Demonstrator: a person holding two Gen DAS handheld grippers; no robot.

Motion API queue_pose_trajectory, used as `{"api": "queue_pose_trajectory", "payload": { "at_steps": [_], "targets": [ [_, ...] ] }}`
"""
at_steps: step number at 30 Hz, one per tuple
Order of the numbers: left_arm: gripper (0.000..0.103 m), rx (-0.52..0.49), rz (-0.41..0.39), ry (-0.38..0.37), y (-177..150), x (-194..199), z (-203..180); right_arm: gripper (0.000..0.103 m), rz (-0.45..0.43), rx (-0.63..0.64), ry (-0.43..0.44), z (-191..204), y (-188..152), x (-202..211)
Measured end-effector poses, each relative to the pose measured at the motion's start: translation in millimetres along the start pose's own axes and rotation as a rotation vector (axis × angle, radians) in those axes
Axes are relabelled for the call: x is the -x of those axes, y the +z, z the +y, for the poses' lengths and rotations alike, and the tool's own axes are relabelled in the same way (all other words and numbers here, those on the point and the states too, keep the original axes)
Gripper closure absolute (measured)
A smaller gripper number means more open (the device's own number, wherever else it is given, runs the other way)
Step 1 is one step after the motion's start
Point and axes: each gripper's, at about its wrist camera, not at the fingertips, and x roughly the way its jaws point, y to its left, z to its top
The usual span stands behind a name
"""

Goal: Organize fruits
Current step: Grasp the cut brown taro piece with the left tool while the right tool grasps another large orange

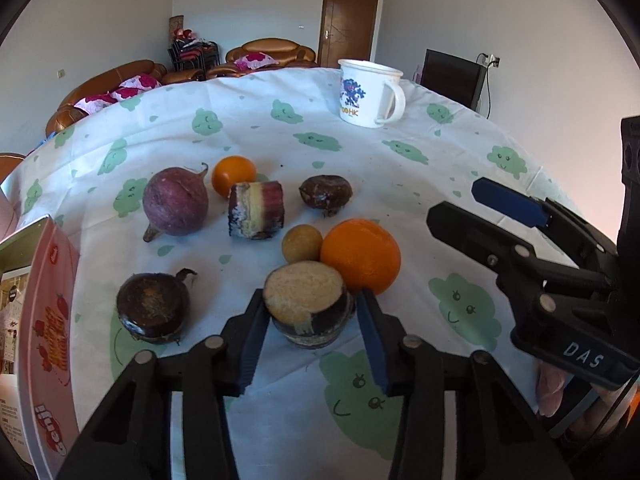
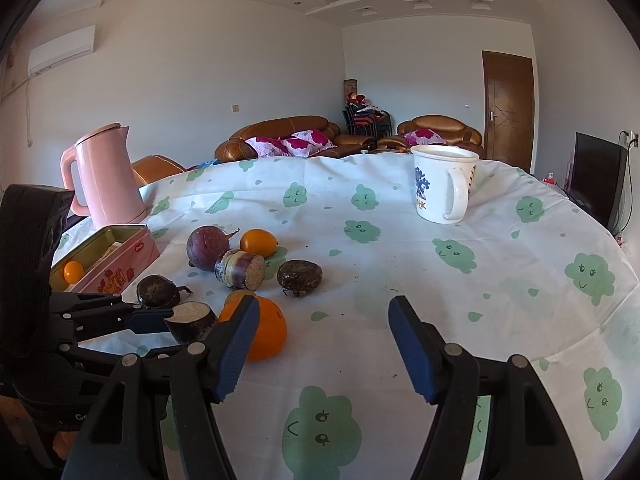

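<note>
My left gripper [image 1: 311, 300] is shut on a short dark-skinned cane piece [image 1: 304, 292] with a pale cut top, which stands on the tablecloth. Its blue pads [image 1: 252, 340] press both sides. A large orange [image 1: 360, 256] and a small tan round fruit [image 1: 302, 243] touch behind it. Farther back lie a purple round root [image 1: 175, 201], a striped cane piece [image 1: 256, 210], a small orange fruit [image 1: 233, 176] and a dark bulb [image 1: 326, 193]. Another dark bulb [image 1: 153, 306] sits left. My right gripper [image 2: 323, 308] hovers open over bare cloth, right of the orange [image 2: 264, 332].
An open pink tin [image 2: 132, 254] at the left holds one small orange fruit [image 2: 73, 272]. A pink kettle [image 2: 106, 176] stands behind it. A white mug [image 2: 442, 184] sits far right. The round table's edge [image 2: 600, 320] curves close on the right.
</note>
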Motion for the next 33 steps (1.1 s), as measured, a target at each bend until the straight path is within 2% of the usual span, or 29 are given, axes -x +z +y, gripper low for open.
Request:
{"api": "queue_pose_trajectory", "payload": {
  "at_steps": [5,10,12,16,19,22,25,28,30,33],
  "targets": [
    [0.058,0.008,-0.018,-0.013,-3,5,2,0.035,0.013,0.013,-0.003,2,-1,-2],
    [0.058,0.000,-0.088,0.055,-4,24,13,0.035,0.032,0.015,0.004,3,0,-6],
    [0.058,0.007,-0.103,0.080,-4,28,19,0.035,0.049,0.022,0.026,8,1,-10],
    [0.058,0.040,-0.113,0.079,-6,32,31,0.035,0.091,0.050,0.108,28,4,-20],
    [0.058,0.061,-0.117,0.090,-7,33,37,0.035,0.127,0.105,0.101,44,6,-29],
    [0.058,0.092,-0.119,0.075,-8,33,43,0.035,0.175,0.105,0.103,47,5,-39],
    [0.058,0.092,-0.138,0.094,-11,37,43,0.035,0.204,0.108,0.112,49,2,-44],
    [0.058,0.095,-0.144,0.101,-14,38,44,0.042,0.233,0.128,0.112,52,0,-49],
    [0.058,0.091,-0.145,0.102,-15,38,43,0.052,0.257,0.151,0.109,55,-1,-52],
    [0.058,0.089,-0.149,0.107,-17,39,43,0.052,0.265,0.152,0.114,54,-1,-52]
  ]
}}
